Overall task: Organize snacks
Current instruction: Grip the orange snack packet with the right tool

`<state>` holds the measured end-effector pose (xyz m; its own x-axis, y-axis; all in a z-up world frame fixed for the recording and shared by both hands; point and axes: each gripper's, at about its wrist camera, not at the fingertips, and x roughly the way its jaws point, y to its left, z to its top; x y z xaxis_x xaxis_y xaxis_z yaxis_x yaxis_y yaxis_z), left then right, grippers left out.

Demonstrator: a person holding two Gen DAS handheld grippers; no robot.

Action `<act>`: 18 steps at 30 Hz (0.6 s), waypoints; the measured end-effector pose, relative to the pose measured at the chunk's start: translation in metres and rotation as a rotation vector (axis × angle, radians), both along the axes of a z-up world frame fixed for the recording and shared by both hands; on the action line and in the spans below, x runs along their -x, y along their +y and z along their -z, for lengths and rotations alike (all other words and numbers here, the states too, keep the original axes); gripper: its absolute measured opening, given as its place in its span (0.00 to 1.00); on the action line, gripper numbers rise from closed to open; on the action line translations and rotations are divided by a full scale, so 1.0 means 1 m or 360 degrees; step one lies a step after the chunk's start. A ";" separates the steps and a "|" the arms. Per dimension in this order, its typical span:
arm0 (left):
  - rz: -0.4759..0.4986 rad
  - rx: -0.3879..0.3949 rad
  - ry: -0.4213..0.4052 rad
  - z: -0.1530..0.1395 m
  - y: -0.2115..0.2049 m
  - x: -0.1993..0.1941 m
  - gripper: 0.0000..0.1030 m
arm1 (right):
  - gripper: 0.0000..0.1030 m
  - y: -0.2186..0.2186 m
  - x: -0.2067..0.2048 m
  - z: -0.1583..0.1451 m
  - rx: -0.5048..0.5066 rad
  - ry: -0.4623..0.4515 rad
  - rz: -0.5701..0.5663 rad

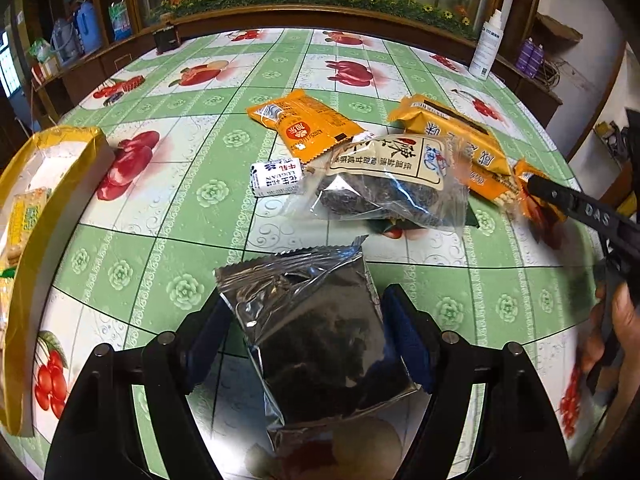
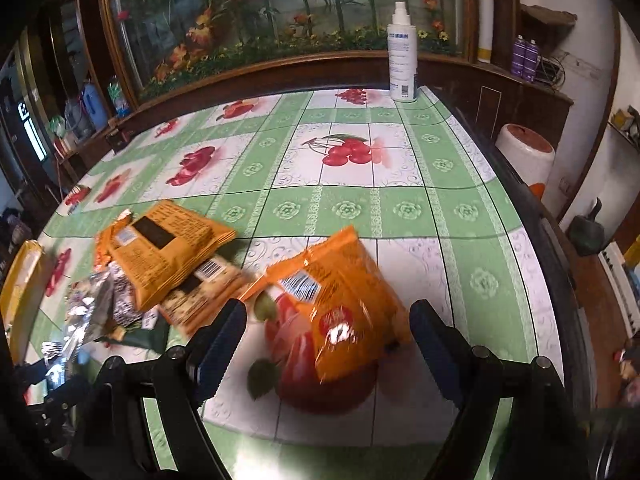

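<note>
My left gripper (image 1: 310, 344) is shut on a silver foil packet (image 1: 304, 280), whose sides press against both blue pads above the green fruit-print tablecloth (image 1: 180, 240). My right gripper (image 2: 328, 336) stands open, tilted down at the table. A blurred orange snack packet (image 2: 344, 300) lies between its fingers with a gap on either side. In the left wrist view one black finger of the right gripper (image 1: 568, 200) shows at the right edge, with a hand (image 1: 616, 328) behind it.
Loose snacks lie mid-table: an orange packet (image 1: 308, 124), a clear bag of dark pieces (image 1: 384, 184), a small white packet (image 1: 276, 176) and stacked orange packs (image 2: 168, 248). A yellow box (image 1: 60, 184) holding snacks stands at the left. A white spray bottle (image 2: 403, 56) stands at the far edge.
</note>
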<state>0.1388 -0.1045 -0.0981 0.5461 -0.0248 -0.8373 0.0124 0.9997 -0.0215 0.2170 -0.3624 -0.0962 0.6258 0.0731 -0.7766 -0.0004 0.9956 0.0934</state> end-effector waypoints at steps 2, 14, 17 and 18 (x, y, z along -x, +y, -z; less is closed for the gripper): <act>0.0032 -0.0032 -0.0007 0.001 0.000 0.000 0.74 | 0.81 -0.001 -0.012 0.008 0.0036 0.0065 -0.0011; 0.0139 0.0090 -0.0079 -0.003 0.027 0.020 0.58 | 0.50 0.024 0.026 0.003 0.0005 0.0053 -0.0110; 0.0129 0.0167 -0.0074 -0.005 0.038 0.029 0.58 | 0.50 0.029 0.045 -0.007 -0.0057 0.0013 -0.0120; 0.0122 0.0171 -0.0078 -0.006 0.041 0.032 0.58 | 0.50 0.031 0.053 -0.010 -0.0073 -0.0002 -0.0124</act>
